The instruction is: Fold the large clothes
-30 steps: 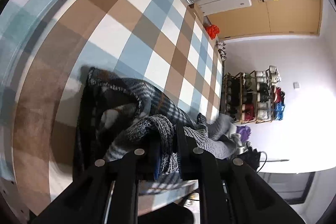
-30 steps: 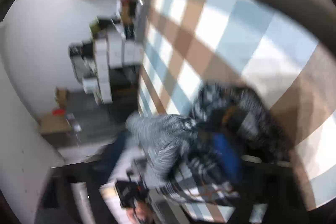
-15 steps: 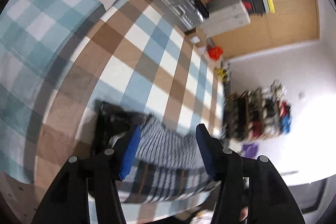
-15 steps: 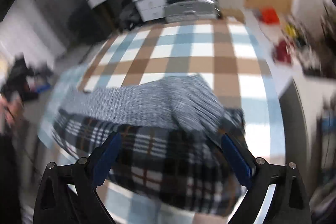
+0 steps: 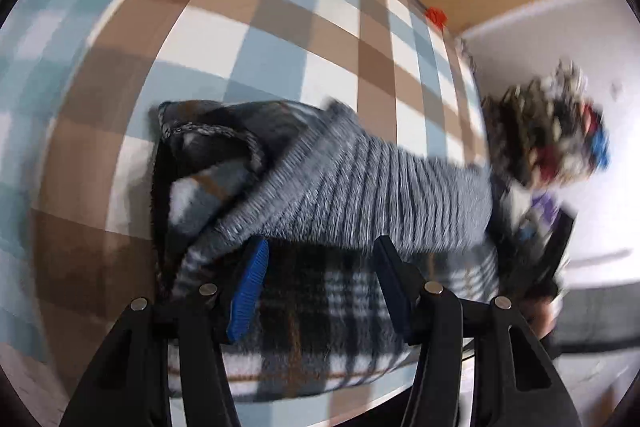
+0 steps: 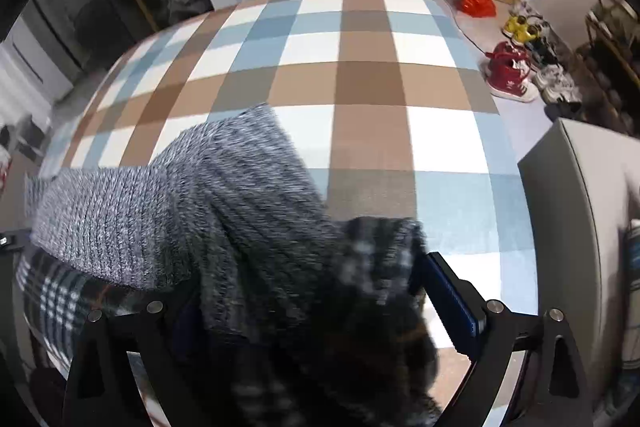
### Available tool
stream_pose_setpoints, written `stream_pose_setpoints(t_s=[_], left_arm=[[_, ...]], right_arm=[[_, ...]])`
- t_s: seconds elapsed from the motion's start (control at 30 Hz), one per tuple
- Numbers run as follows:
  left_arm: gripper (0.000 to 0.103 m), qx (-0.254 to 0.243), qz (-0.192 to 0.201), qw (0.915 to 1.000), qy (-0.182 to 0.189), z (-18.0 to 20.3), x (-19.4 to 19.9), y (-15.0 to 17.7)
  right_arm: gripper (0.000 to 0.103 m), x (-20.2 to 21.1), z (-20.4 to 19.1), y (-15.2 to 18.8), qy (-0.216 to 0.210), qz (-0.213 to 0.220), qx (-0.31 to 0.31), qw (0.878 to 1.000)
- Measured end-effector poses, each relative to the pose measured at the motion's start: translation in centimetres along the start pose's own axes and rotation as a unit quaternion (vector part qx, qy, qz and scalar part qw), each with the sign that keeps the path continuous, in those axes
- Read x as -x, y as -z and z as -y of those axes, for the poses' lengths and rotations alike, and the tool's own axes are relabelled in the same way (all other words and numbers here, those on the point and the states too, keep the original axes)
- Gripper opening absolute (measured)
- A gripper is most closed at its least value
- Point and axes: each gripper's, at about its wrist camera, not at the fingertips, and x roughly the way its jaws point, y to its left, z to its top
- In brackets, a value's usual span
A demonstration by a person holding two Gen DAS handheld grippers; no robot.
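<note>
**Square the bundle before the next fold**

The left gripper stands with its fingers wide apart over the plaid cloth, gripping nothing that I can see. The right gripper is also spread wide, with the garment bunched between the fingers; one finger is buried in fabric, so whether it pinches anything I cannot tell.

The garment, grey ribbed knit over dark plaid, lies in a rumpled heap at the near edge of the checked bed, part of it seeming to overhang that edge.

To my eye the fold is only roughly laid. Each gripper would do best to take a single layer at an outer corner, not a fistful, then draw the knit flat toward the middle of the bed, edges matched. Grabbing both layers together would likely drag the whole heap.
</note>
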Motion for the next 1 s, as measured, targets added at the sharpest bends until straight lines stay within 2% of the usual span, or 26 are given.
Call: stream_pose_setpoints(t_s=[0.07, 0.17, 0.27, 0.37, 0.4, 0.47, 0.5, 0.57, 0.6, 0.67, 0.73, 0.8, 0.83, 0.9, 1.0], left_arm=[[0.049, -0.007, 0.004, 0.9999, -0.006, 0.1, 0.2, -0.5], [0.049, -0.043, 0.053, 0.9962, -0.053, 1.5, 2.5, 0.0], [0.049, -0.055, 0.077, 0.9936, -0.062, 2.6, 4.1, 0.9], [0.049, -0.086, 0.075, 0.9922, -0.05, 4.6, 3.6, 2.2], [0.049, -0.097, 0.074, 0.9913, -0.05, 4.9, 3.5, 2.7], [0.049, -0.118, 0.063, 0.9896, -0.053, 5.7, 2.5, 3.5], [0.049, -0.121, 0.058, 0.9893, -0.056, 5.9, 2.2, 3.5], [0.049, -0.128, 0.053, 0.9879, -0.069, 5.7, 1.4, 3.6], [0.049, -0.129, 0.048, 0.9878, -0.073, 5.5, 1.3, 3.6], [0.049, -0.127, 0.039, 0.9875, -0.086, 4.5, 0.7, 3.4], [0.049, -0.118, 0.036, 0.9884, -0.088, 3.8, 0.5, 3.3], [0.049, -0.106, 0.034, 0.9907, -0.079, 2.9, 0.2, 3.1], [0.049, -0.102, 0.034, 0.9915, -0.074, 2.7, 0.2, 3.0], [0.049, -0.106, 0.034, 0.9911, -0.074, 2.9, 0.4, 3.2], [0.049, -0.119, 0.037, 0.9887, -0.083, 3.3, 0.3, 3.5]], right_arm=[[0.098, 0.6, 0.4, 0.1, -0.013, 0.008, -0.01, 1.0], [0.098, 4.3, -0.6, 0.3, 0.023, 0.069, 0.028, 0.997], [0.098, 7.8, -2.6, 0.7, 0.104, 0.125, 0.09, 0.983], [0.098, 9.1, -4.3, 0.8, 0.201, 0.143, 0.122, 0.961], [0.098, 9.3, -4.8, 0.7, 0.218, 0.147, 0.132, 0.956], [0.098, 8.7, -4.6, 0.4, 0.234, 0.14, 0.134, 0.953], [0.098, 8.2, -4.2, 0.1, 0.229, 0.126, 0.125, 0.957], [0.098, 7.4, -2.9, 0.0, 0.165, 0.099, 0.099, 0.976], [0.098, 7.1, -2.1, 0.0, 0.149, 0.087, 0.079, 0.982], [0.098, 6.7, -1.3, 0.5, 0.146, 0.079, 0.07, 0.984], [0.098, 6.4, -0.9, 0.8, 0.162, 0.068, 0.089, 0.98], [0.098, 6.8, -1.0, 1.2, 0.175, 0.076, 0.12, 0.974], [0.098, 7.1, -1.2, 1.4, 0.168, 0.083, 0.138, 0.973], [0.098, 6.6, -2.2, 1.7, 0.155, 0.066, 0.185, 0.968], [0.097, 4.9, -4.6, 2.4, 0.16, 0.046, 0.266, 0.949]])
